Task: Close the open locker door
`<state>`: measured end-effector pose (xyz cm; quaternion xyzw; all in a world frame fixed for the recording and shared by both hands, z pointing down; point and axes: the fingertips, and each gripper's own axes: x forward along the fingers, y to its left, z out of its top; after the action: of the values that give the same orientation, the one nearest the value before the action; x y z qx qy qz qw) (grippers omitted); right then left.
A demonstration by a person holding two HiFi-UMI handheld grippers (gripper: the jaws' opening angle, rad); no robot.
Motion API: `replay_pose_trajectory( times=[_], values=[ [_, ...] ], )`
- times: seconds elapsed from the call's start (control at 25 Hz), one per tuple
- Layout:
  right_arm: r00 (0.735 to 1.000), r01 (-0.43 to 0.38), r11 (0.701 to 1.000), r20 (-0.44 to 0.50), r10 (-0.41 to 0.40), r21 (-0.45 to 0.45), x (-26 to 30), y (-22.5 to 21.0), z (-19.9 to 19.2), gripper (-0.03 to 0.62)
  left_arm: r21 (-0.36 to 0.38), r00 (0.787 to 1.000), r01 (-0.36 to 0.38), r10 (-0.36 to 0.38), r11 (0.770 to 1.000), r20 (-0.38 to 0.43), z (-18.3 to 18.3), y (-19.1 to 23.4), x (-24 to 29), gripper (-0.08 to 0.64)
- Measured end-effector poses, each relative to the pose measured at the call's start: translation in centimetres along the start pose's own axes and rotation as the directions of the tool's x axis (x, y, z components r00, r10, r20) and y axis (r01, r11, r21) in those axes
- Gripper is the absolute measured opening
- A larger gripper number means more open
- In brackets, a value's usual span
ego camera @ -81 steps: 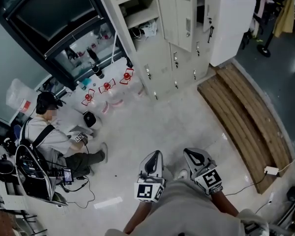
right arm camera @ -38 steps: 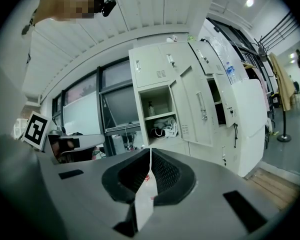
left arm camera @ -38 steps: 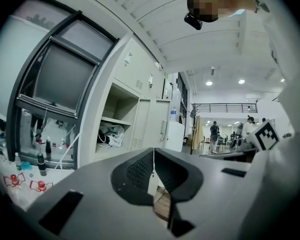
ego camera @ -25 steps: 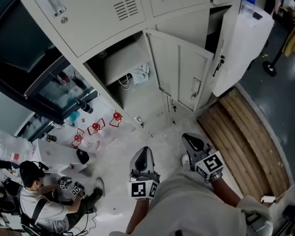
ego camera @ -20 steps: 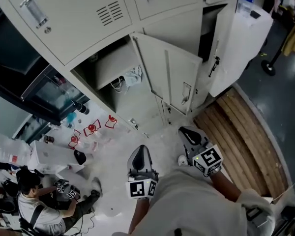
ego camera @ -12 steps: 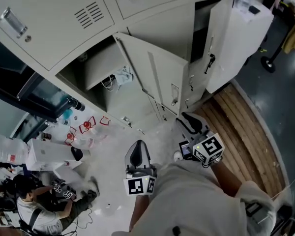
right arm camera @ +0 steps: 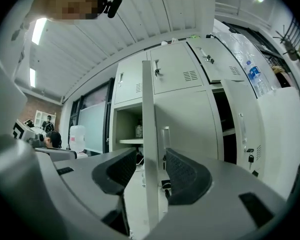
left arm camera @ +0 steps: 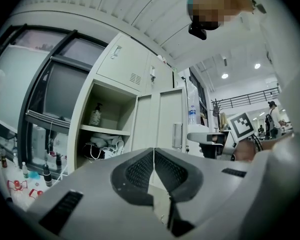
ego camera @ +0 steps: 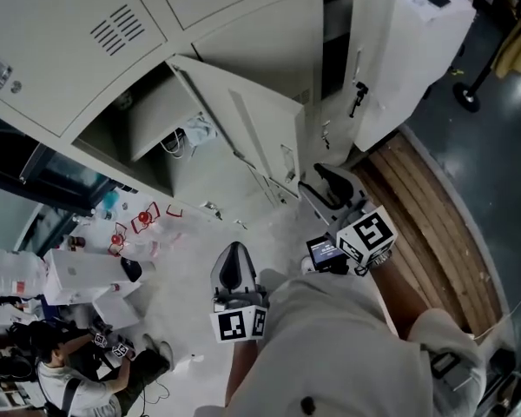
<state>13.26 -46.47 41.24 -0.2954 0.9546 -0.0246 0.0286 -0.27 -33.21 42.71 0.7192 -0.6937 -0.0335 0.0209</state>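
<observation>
The open locker door (ego camera: 252, 124) stands swung out from the grey lockers, with its compartment (ego camera: 152, 124) holding white cloth and cables (ego camera: 195, 135). My right gripper (ego camera: 313, 181) is level just before the door's free edge. Its jaws have just been opening and now stand open. In the right gripper view that edge (right arm camera: 149, 109) shows in the gap between the pads, which do not touch it. My left gripper (ego camera: 233, 259) hangs lower and further left, shut and empty. In the left gripper view the door (left arm camera: 165, 126) is ahead, beyond the shut left gripper (left arm camera: 153, 156).
A second, white door (ego camera: 399, 50) hangs open to the right of the task door. Wooden planks (ego camera: 434, 224) lie on the floor at right. A person (ego camera: 61, 367) sits on the floor at bottom left, near a white box (ego camera: 78, 276) and red items (ego camera: 143, 220).
The lockers have come much closer. Both grippers moved toward them, the right one further, up to the open door's edge, and its jaws spread apart.
</observation>
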Motion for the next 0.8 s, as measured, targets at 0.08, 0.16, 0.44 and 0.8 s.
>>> replay_pose_trajectory(
  times=[0.08,0.16,0.44,0.8],
  values=[
    [1.000,-0.015,0.999,0.008,0.015,-0.029,0.3,-0.2,0.8,0.181,0.001,1.000,-0.001,0.001,1.000,-0.002,-0.1,0.0,0.2,0.012],
    [0.999,-0.034,0.999,0.009,0.034,-0.042,0.7,-0.4,1.2,0.141,0.003,1.000,-0.007,0.007,1.000,0.007,0.0,0.0,0.3,0.012],
    [0.996,-0.095,0.994,-0.002,0.095,-0.054,1.6,0.4,1.3,0.094,-0.006,0.999,-0.041,0.041,0.999,0.001,-0.5,0.5,-0.2,0.012],
    [0.982,-0.187,0.981,0.010,0.188,-0.051,1.6,2.6,1.3,0.098,-0.008,0.997,-0.074,0.074,0.997,0.000,-0.7,1.2,-0.1,0.012]
  ],
)
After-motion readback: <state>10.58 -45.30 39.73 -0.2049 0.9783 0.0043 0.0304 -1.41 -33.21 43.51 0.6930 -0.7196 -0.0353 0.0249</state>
